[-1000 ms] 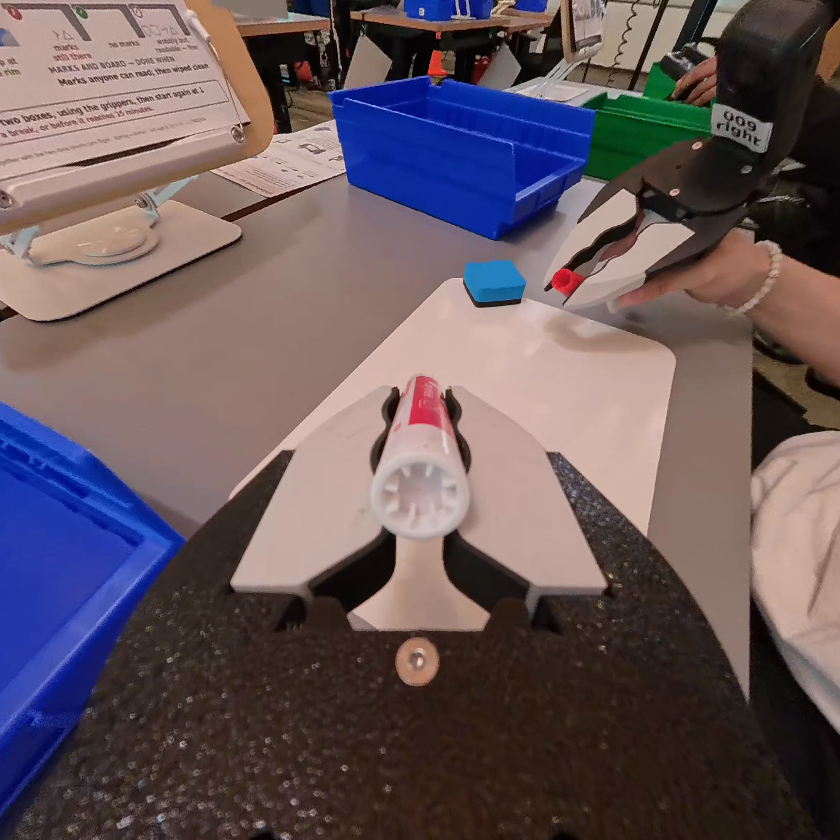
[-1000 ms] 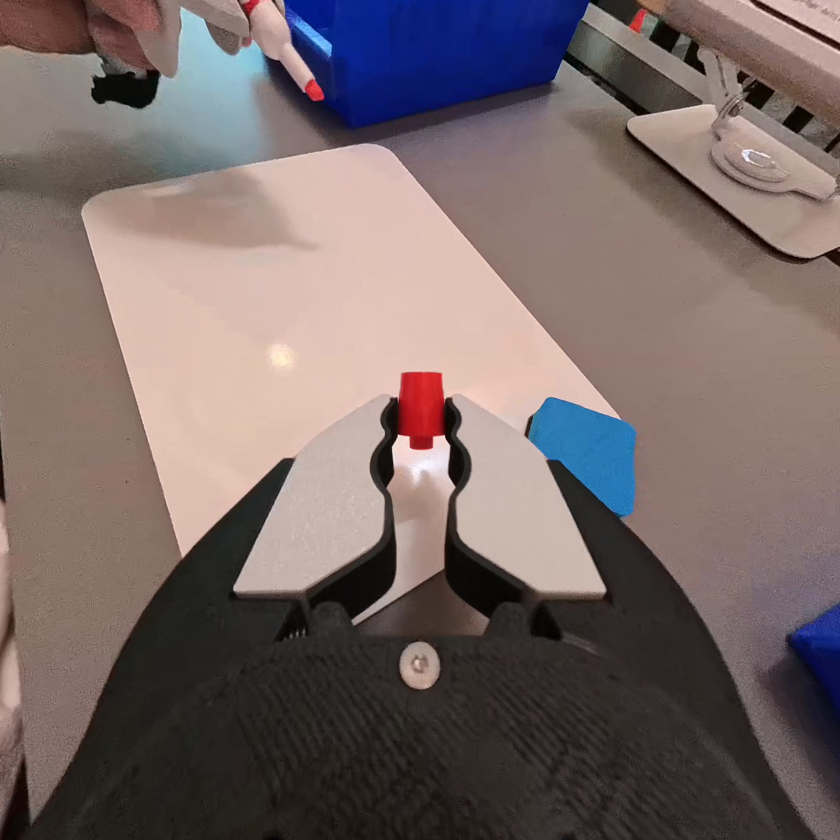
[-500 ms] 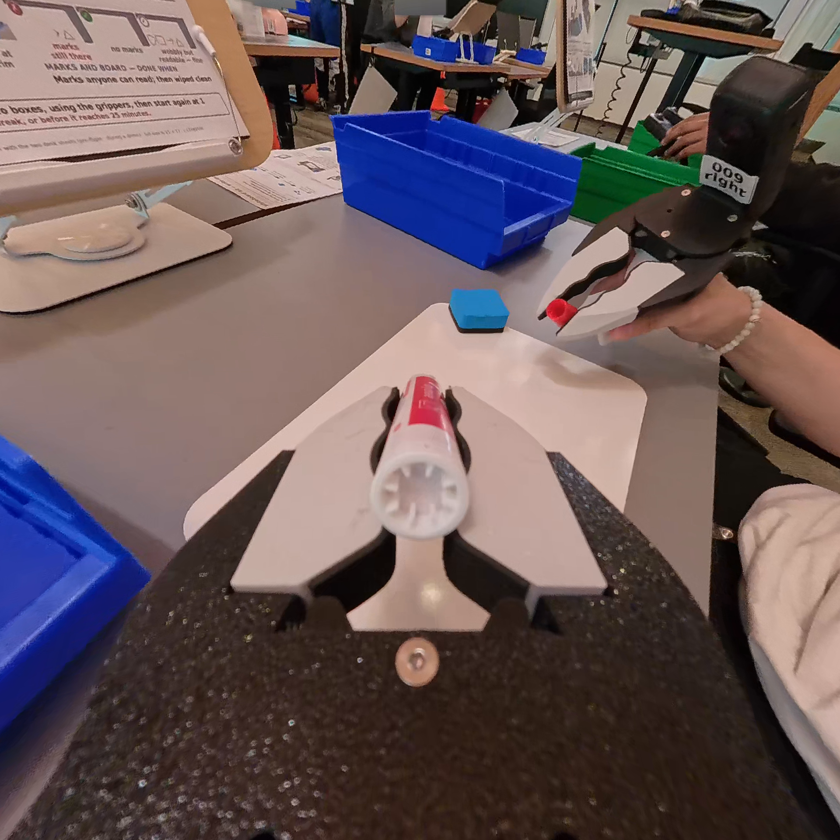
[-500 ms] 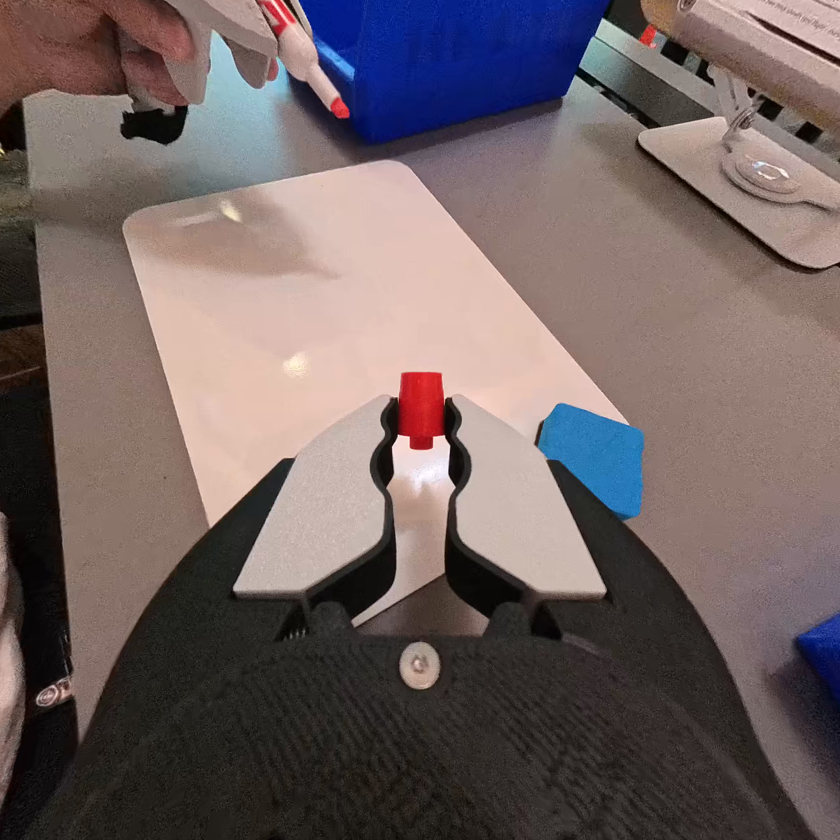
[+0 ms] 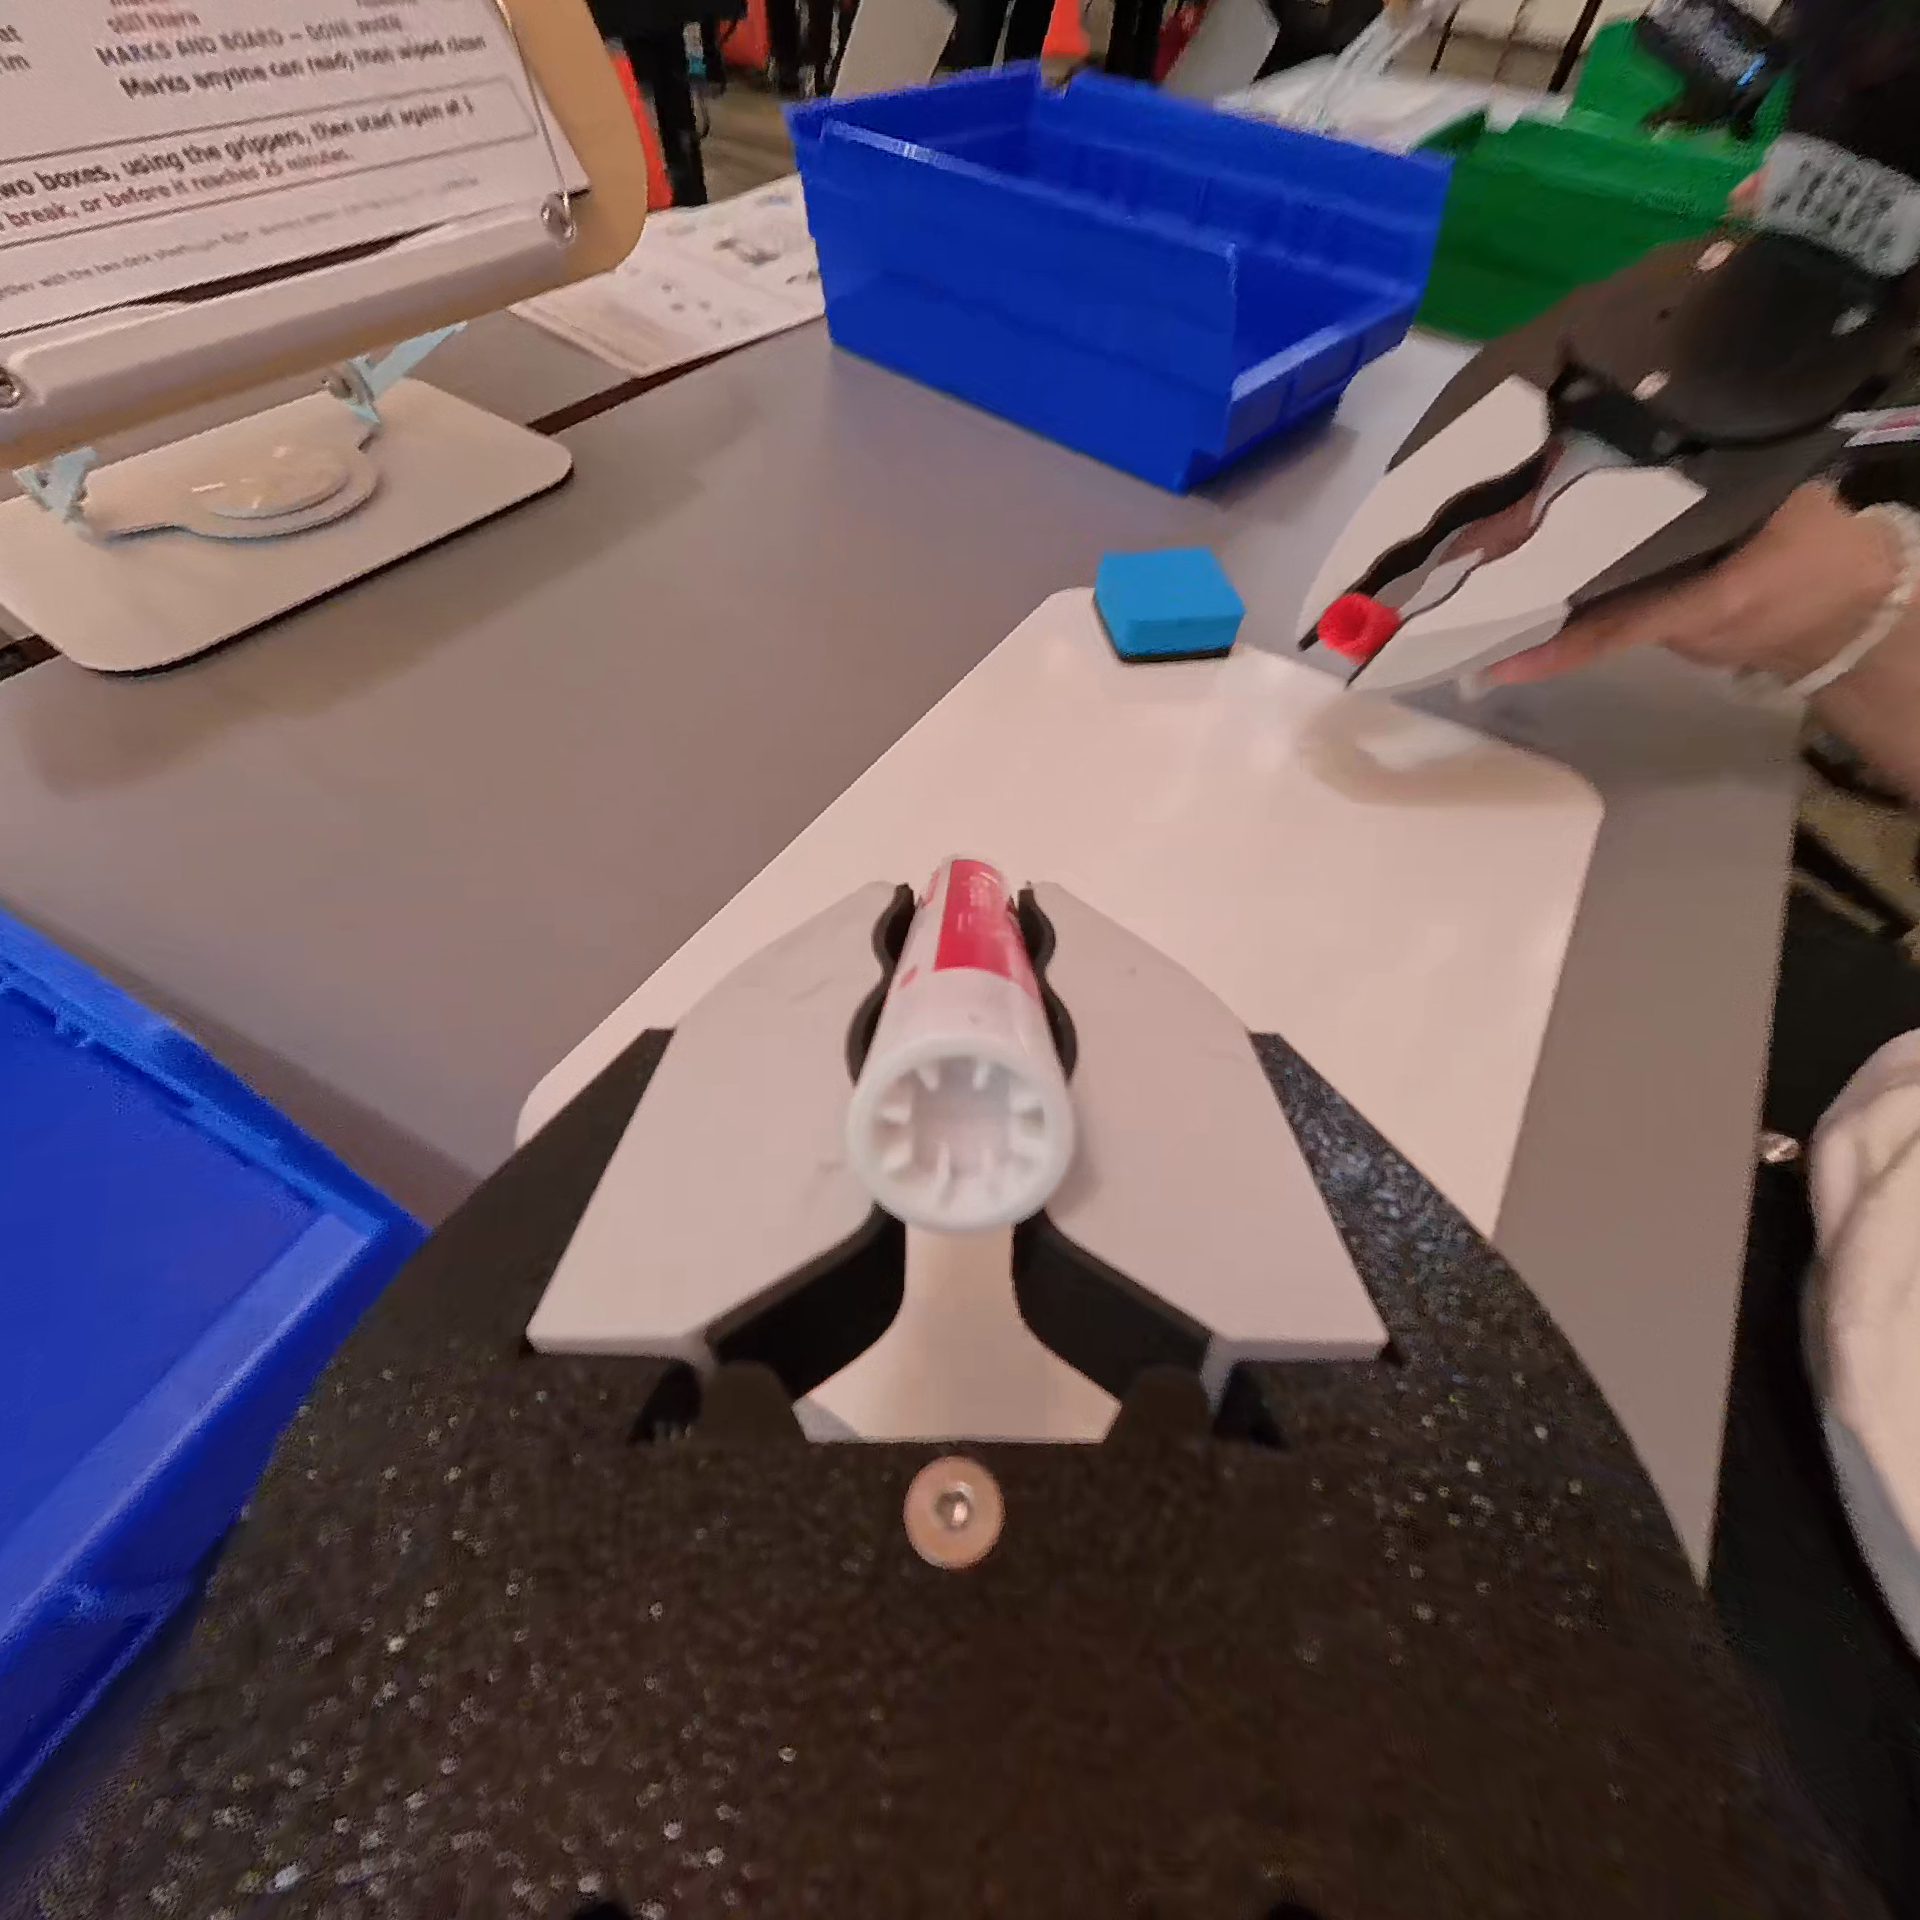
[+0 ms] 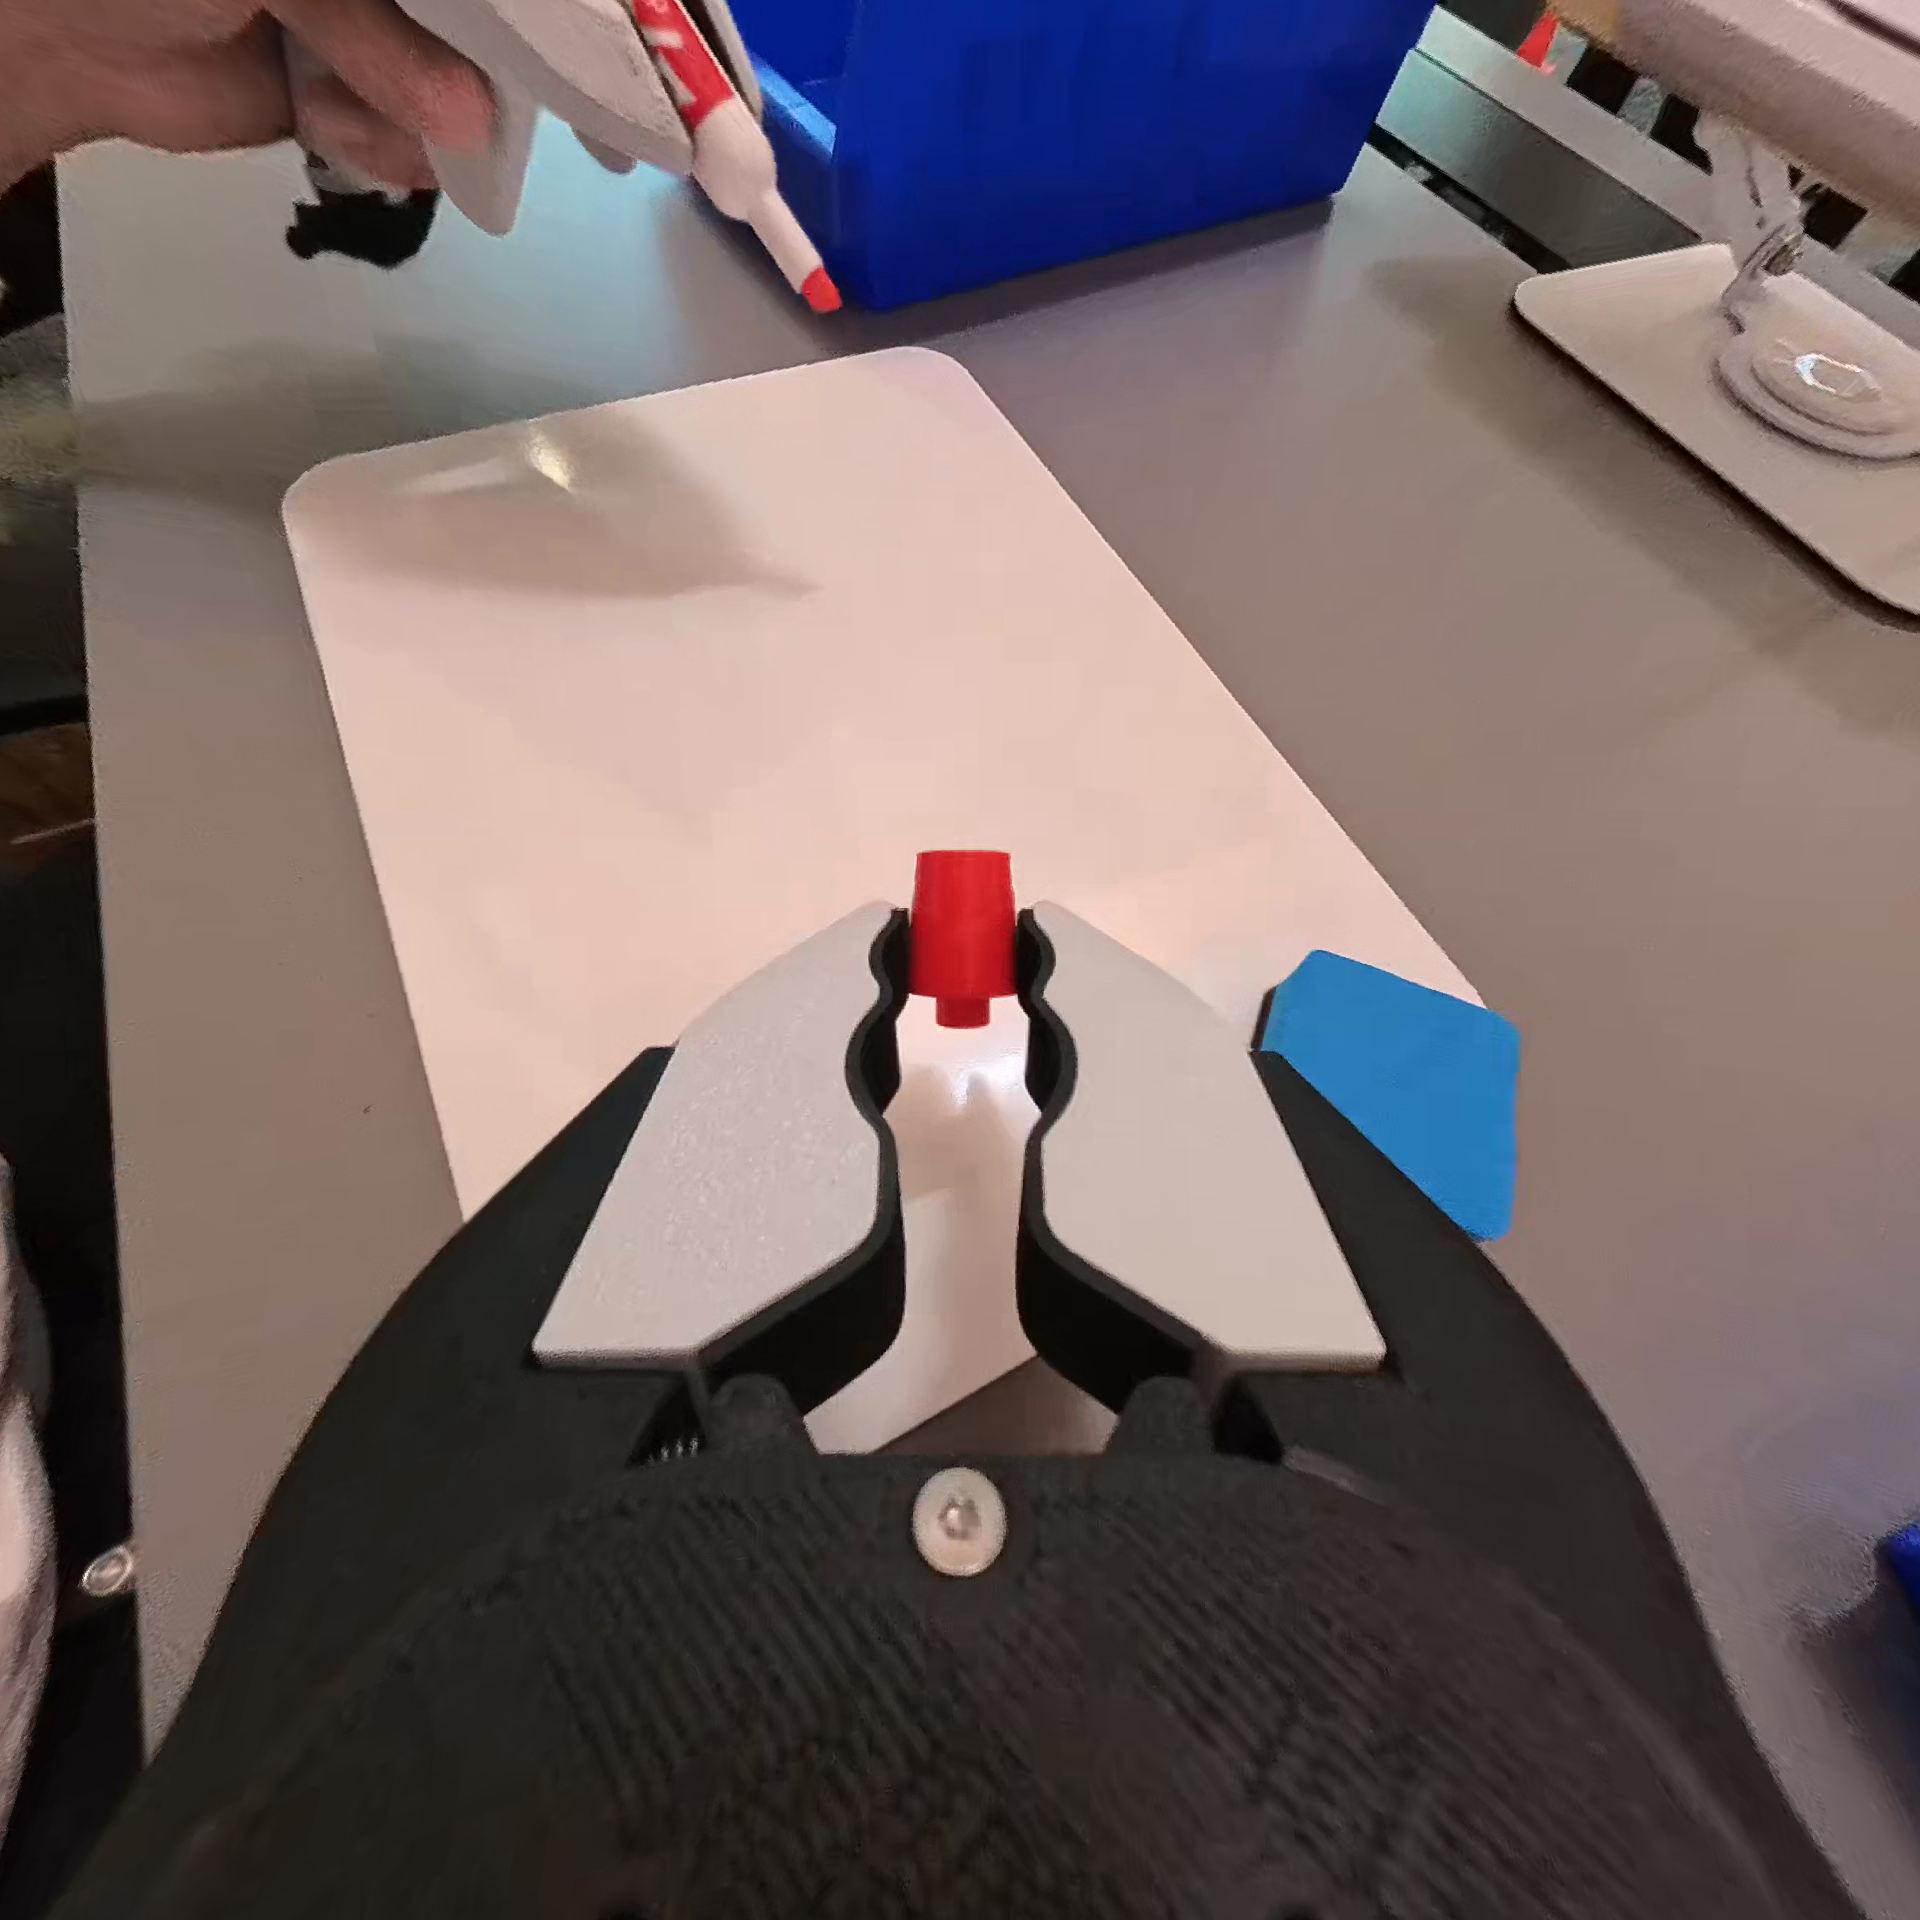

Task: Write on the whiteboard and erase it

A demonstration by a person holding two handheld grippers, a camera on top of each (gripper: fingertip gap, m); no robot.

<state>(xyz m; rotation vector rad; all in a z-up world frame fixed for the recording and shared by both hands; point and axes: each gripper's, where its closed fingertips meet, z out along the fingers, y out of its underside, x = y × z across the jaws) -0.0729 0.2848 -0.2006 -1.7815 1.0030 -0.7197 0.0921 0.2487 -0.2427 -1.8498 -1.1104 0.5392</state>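
My left gripper (image 5: 961, 914) is clamped on the white-barrelled marker with the red label (image 5: 966, 1039), its jaws pressed against the barrel on both sides; from the right wrist view I see the bare red tip (image 6: 819, 289) pointing down and hanging above the grey table just off the far end of the board, not touching anything; my right gripper (image 6: 961, 940) has its jaws closed on the small red plastic cap (image 6: 961, 935), held over the near end of the flat white rectangular whiteboard with rounded corners (image 6: 727, 727), which lies on the grey tabletop (image 6: 1455, 675) and shows no marks that I can make out, though glare and shadow cover part of it; the square blue foam eraser with a dark base (image 5: 1169, 603) sits at one corner of the board, touching its edge as far as I can tell; a blue plastic bin (image 5: 1101, 260) stands beyond; I judge the step in hand to be the start of writing, cap off and pen ready; the next move calls for bringing the tip over the board, lowering it until it just meets the surface, then drawing a stroke with light pressure, keeping the cap hand clear of the line.
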